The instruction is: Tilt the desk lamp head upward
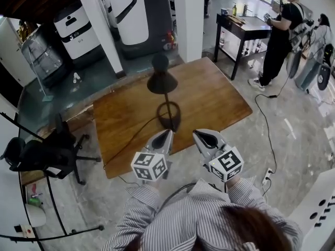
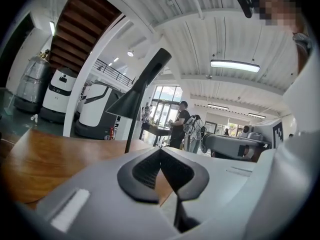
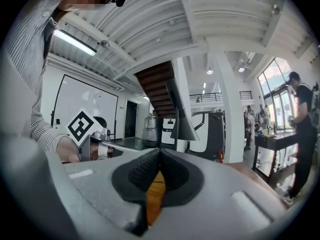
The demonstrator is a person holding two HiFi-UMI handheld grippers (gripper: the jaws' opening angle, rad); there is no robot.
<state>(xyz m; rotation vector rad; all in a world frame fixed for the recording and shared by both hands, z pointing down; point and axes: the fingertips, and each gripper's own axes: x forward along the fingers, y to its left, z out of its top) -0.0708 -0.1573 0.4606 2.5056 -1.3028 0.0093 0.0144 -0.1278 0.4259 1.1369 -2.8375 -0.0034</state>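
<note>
A black desk lamp stands on the wooden table, its round base near the front edge and its cone head pointing down. Just short of that edge, my left gripper is shut with nothing in it, below the base. To its right, my right gripper is shut and empty too. In the left gripper view the lamp head rises beyond the closed jaws. In the right gripper view the lamp head stands past the closed jaws.
A black cable runs from the lamp off the table's front left. A black office chair stands at the left. White machines and a pillar lie behind the table. A person stands by a dark side table at the back right.
</note>
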